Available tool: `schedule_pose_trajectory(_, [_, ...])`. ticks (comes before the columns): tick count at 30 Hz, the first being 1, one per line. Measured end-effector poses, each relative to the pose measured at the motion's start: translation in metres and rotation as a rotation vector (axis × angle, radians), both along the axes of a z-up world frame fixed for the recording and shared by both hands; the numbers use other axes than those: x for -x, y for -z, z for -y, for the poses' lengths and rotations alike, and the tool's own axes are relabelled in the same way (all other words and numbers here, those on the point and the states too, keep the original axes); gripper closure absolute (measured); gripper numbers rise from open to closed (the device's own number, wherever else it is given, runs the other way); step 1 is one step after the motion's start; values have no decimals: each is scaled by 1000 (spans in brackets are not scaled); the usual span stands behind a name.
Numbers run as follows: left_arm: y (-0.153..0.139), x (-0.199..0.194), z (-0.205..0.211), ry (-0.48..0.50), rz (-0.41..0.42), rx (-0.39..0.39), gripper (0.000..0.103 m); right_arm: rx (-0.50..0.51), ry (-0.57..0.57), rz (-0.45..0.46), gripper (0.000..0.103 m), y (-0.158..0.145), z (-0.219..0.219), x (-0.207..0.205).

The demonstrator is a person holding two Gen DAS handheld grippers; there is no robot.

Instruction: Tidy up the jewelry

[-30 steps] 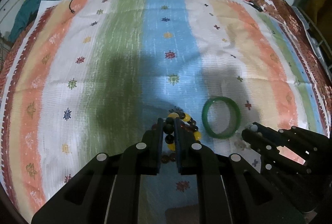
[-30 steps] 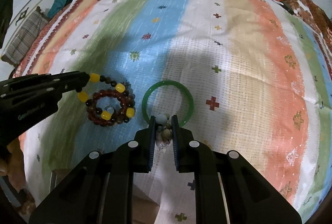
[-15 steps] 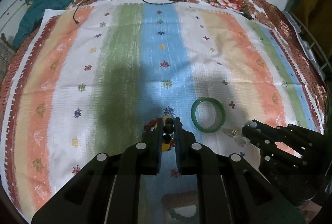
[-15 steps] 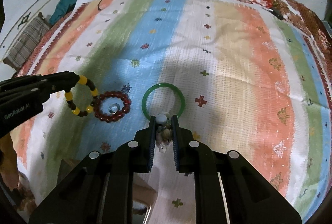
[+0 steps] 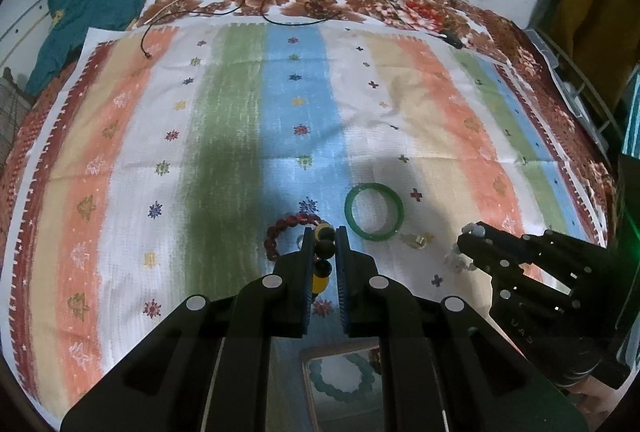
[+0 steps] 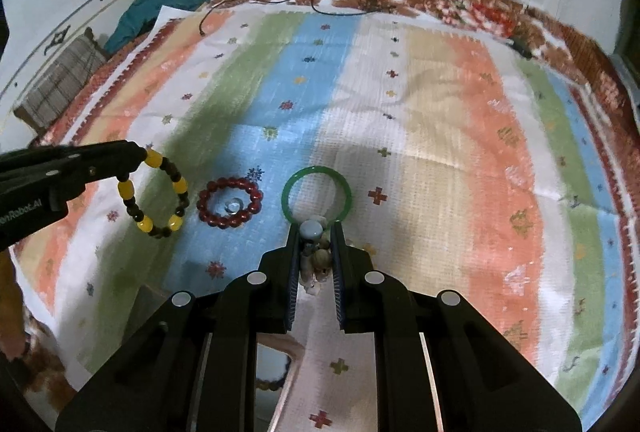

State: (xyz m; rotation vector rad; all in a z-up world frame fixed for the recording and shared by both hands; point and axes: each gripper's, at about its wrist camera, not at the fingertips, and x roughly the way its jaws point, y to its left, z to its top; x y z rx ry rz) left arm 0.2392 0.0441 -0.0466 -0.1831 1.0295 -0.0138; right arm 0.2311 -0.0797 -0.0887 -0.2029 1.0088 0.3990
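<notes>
My left gripper [image 5: 325,238] is shut on a yellow-and-dark bead bracelet [image 6: 156,195], which hangs in the air from its tips. My right gripper [image 6: 316,232] is shut on a pale mixed-stone bracelet [image 6: 318,256], also lifted off the cloth; it shows at the right in the left wrist view [image 5: 466,244]. On the striped cloth [image 5: 224,135] lie a dark red bead bracelet [image 6: 230,203] with a small clear ring [image 6: 232,207] inside it, and a green bangle [image 6: 317,193], just beyond my right gripper's tips. A small gold piece [image 5: 416,240] lies beside the bangle.
A wooden-edged jewelry box [image 5: 344,384] with a teal bead bracelet inside sits below my left gripper. A teal garment [image 5: 88,3] lies at the far left, black cables [image 5: 280,11] at the far edge, and a flowered brown cloth [image 5: 400,3] under the striped one.
Both grippers have risen and pulled back, each carrying its bracelet. The yellow-and-dark bracelet has come off the red one, which stays on the cloth. The box has come into view below.
</notes>
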Motion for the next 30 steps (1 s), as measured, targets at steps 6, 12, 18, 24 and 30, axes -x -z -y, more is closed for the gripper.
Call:
schedule_pose_trajectory(6, [-7, 12, 7, 19, 20, 4, 93, -6, -7, 27, 87, -10, 4, 12])
schedule_pose_trajectory(12, [-17, 28, 13, 33, 48, 4, 93, -31, -18, 39, 87, -19, 7, 26])
schedule_pose_trajectory(18, [-26, 47, 19, 50, 73, 13, 93, -46, -28, 41, 87, -24, 10, 41])
schedule_pose_trajectory(24, [-35, 67, 26, 70, 101, 30, 93, -58, -39, 45, 87, -28, 13, 55])
schedule_pose_trajectory(30, [-37, 84, 33, 91, 111, 21, 93, -61, -51, 40, 87, -27, 13, 69])
